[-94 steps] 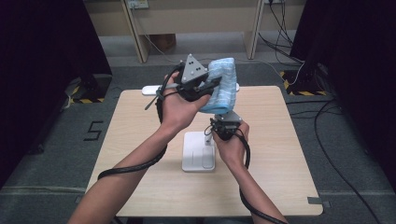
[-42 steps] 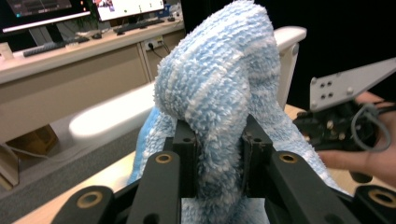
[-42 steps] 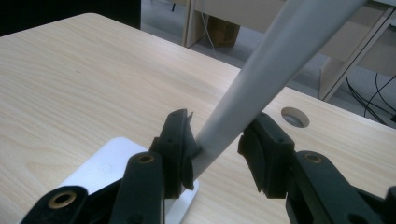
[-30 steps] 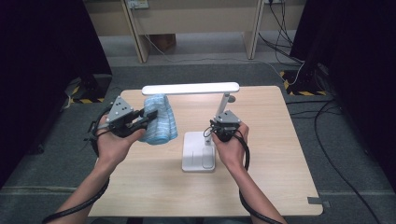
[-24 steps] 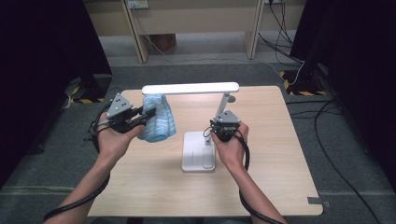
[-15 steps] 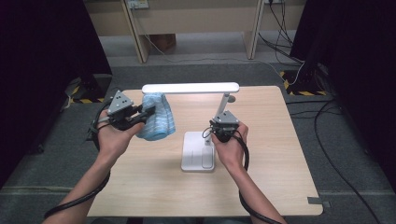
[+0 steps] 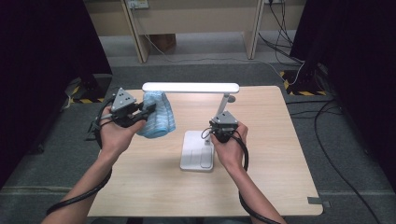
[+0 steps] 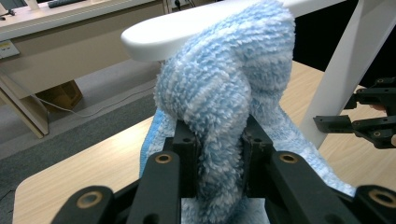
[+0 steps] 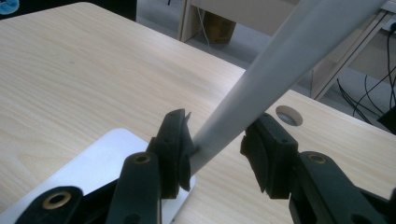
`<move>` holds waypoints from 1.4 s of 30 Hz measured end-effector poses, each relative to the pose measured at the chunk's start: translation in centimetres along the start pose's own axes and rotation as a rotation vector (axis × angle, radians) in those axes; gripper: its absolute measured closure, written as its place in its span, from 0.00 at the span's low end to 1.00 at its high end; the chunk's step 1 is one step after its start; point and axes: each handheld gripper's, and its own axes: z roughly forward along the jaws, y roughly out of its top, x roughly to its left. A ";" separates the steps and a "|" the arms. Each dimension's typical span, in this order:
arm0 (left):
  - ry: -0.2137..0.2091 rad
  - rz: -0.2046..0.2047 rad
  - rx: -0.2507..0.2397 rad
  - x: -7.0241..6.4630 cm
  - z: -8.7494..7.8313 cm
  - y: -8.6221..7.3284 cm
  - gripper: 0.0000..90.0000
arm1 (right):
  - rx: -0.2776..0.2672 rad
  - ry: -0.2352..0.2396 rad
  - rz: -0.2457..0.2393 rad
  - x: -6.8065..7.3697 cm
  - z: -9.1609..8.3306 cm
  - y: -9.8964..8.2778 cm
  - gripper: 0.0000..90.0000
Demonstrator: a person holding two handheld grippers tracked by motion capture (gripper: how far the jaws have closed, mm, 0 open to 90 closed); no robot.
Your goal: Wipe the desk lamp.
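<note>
Right now your left claw point(image 7: 148, 111) is clamped on a fluffy light-blue microfibre cloth point(image 7: 158, 120), with the jaws pinching a thick fold of it. In the left gripper view the cloth point(image 8: 224, 112) bulges up between the two black jaws and its top touches the underside of the flat white lamp head point(image 8: 187, 32). From the high view, the cloth hangs at the left end of that long white lamp head point(image 7: 190, 87), above the left half of the pale wood-grain bench point(image 7: 261, 172). A loose part of the cloth drops down toward the bench surface.

Your right claw point(image 7: 223, 125) sits at the slanted grey-white lamp arm point(image 7: 227, 103), close above the flat white rectangular lamp base point(image 7: 197, 157). In the right gripper view the jaws stand partly apart on either side of the lamp arm point(image 9: 280, 60). One jaw touches the arm low down, near where it meets the lamp base point(image 9: 93, 158); the other jaw stands just clear of it, so the claw brackets the arm without squeezing it.

Your left hand point(image 7: 116, 135) is near the left edge of the bench, and your right hand point(image 7: 229, 149) is near its middle, just right of the lamp base. The two claws are well apart.
</note>
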 end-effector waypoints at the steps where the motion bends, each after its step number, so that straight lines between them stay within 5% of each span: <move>1: 0.000 0.000 0.000 0.0 0.0 0.0 0.80 | 0.000 0.000 0.000 0.0 0.0 0.0 0.65; 17: 0.016 -0.022 0.036 0.2 0.7 -0.4 0.80 | -0.001 0.005 -0.001 0.0 -0.1 0.0 0.65; 42: 0.013 0.025 0.049 -1.2 2.3 0.8 0.80 | 0.014 0.003 -0.033 0.3 -0.2 -0.1 0.65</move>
